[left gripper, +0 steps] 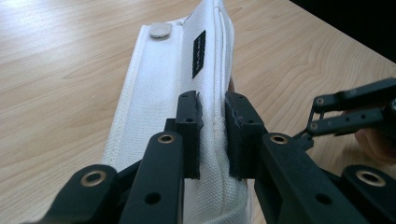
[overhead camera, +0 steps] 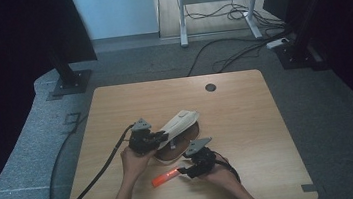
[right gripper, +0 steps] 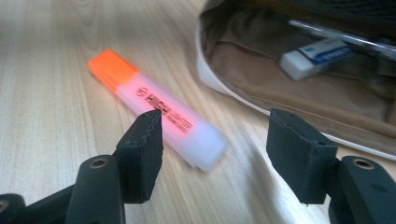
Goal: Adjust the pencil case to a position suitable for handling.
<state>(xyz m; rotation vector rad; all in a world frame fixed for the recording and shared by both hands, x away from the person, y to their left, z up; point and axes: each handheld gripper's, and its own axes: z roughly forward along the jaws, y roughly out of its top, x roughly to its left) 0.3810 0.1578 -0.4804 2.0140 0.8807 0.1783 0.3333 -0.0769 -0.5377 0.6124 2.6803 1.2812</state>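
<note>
Orange-capped translucent plastic highlighter (right gripper: 156, 109) lies on wooden table (overhead camera: 247, 121), just beside open white fabric pencil case (left gripper: 159, 93). Right gripper (right gripper: 215, 154) jaws apart, nothing gripped. Left gripper (left gripper: 212, 135) clamps case flap. Risk: off-centre pinch skids highlighter away.

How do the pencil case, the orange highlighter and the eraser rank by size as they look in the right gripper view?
1. Pencil case: largest, running off the frame.
2. Orange highlighter: clearly smaller, lying on the table beside the case.
3. Eraser: smallest, inside the case; it lies farther from the camera, which shrinks it somewhat.
</note>
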